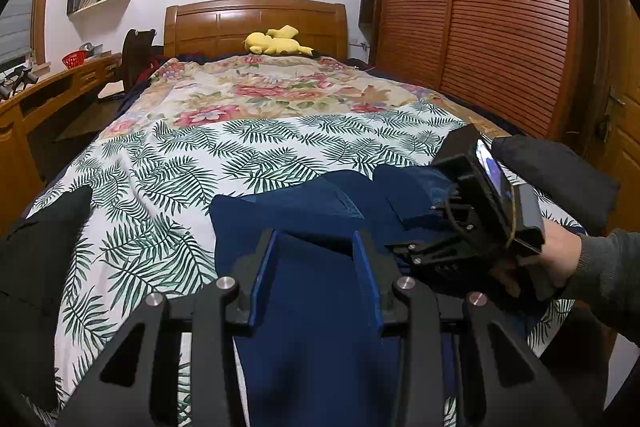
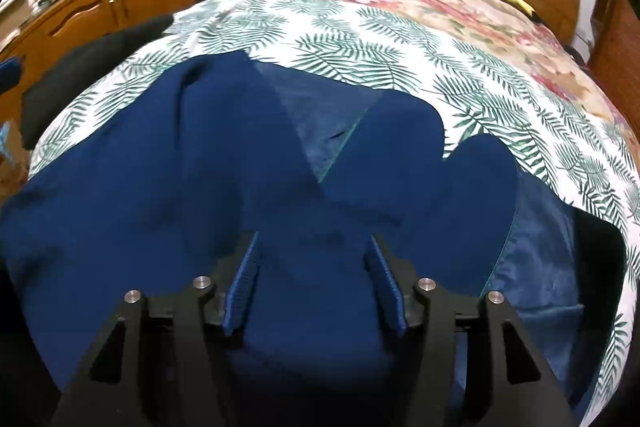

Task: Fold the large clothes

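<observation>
Blue jacket [image 2: 160,187] lies rumpled on the near end of the bed [image 1: 168,155], lining showing, its long side running across the bed's width. Right gripper [image 2: 316,279] hangs right over the jacket's near part, pointing steeply down, jaws spread, cloth below them but not pinched. Left gripper [image 1: 316,279] is also over the jacket's near edge, jaws part open; can't tell if cloth is caught. Right one looks nearer the cloth, likely grabs first.
</observation>
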Demonstrator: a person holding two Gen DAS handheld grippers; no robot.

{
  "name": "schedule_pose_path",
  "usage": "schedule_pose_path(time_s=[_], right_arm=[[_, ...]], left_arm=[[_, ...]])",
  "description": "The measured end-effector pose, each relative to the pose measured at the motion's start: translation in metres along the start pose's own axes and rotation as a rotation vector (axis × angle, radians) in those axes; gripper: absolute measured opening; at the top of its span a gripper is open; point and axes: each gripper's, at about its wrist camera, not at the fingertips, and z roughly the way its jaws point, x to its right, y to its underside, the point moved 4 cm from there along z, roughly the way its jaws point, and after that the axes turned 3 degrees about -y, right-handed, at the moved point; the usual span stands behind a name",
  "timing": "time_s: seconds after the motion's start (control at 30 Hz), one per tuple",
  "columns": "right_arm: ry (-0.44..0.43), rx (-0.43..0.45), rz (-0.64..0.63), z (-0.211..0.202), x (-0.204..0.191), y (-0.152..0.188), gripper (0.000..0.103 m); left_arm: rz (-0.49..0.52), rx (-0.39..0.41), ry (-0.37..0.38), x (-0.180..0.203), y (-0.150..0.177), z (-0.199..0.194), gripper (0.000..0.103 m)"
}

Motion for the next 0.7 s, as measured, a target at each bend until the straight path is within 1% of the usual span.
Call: schedule_pose_path(time_s=[0.1, 0.23, 0.27, 0.3, 0.33, 0.37, 0.4, 0.47, 0.5, 0.53, 0.7], right_arm=[[-0.030, -0.022, 0.038, 0.008, 0.007, -0.004, 0.057], [-0.095, -0.072, 0.090, 0.017, 0.012, -0.004, 0.057], [-0.129, -0.080, 0.095, 0.017, 0.011, -0.005, 0.048], [-0.148, -0.084, 0.085, 0.016, 0.009, -0.005, 0.036], [-0.131, -0.086, 0.055, 0.014, 0.006, -0.006, 0.033], [-0.121, -0.089, 0.031, 0.012, 0.004, -0.007, 0.014], [-0.128, -0.088, 0.003, 0.009, 0.001, -0.008, 0.003], [-0.073, -0.052, -0.040, 0.002, 0.000, -0.015, 0.002], [-0.059, -0.023, -0.048, -0.003, 0.002, -0.022, 0.002], [-0.028, 0.011, -0.049, -0.009, 0.006, -0.031, 0.002], [0.051, 0.104, -0.039, -0.016, 0.027, -0.072, 0.001]], left_arm=[[0.000, -0.001, 0.000, 0.000, 0.000, 0.000, 0.037], [-0.001, -0.001, -0.001, 0.000, 0.000, 0.000, 0.037], [-0.001, -0.002, -0.002, 0.000, 0.001, 0.000, 0.037], [0.000, -0.004, -0.003, 0.000, 0.001, 0.000, 0.037], [-0.001, -0.004, -0.003, -0.001, 0.001, -0.001, 0.037], [-0.001, -0.004, -0.003, -0.001, 0.001, -0.001, 0.037], [-0.001, -0.004, -0.003, -0.001, 0.001, 0.000, 0.037], [-0.002, -0.003, -0.001, -0.001, 0.001, -0.001, 0.037], [-0.001, -0.003, -0.002, -0.001, 0.001, 0.000, 0.037], [-0.002, -0.002, -0.002, -0.002, 0.001, 0.000, 0.037], [-0.003, -0.005, -0.005, -0.003, 0.002, 0.001, 0.037]])
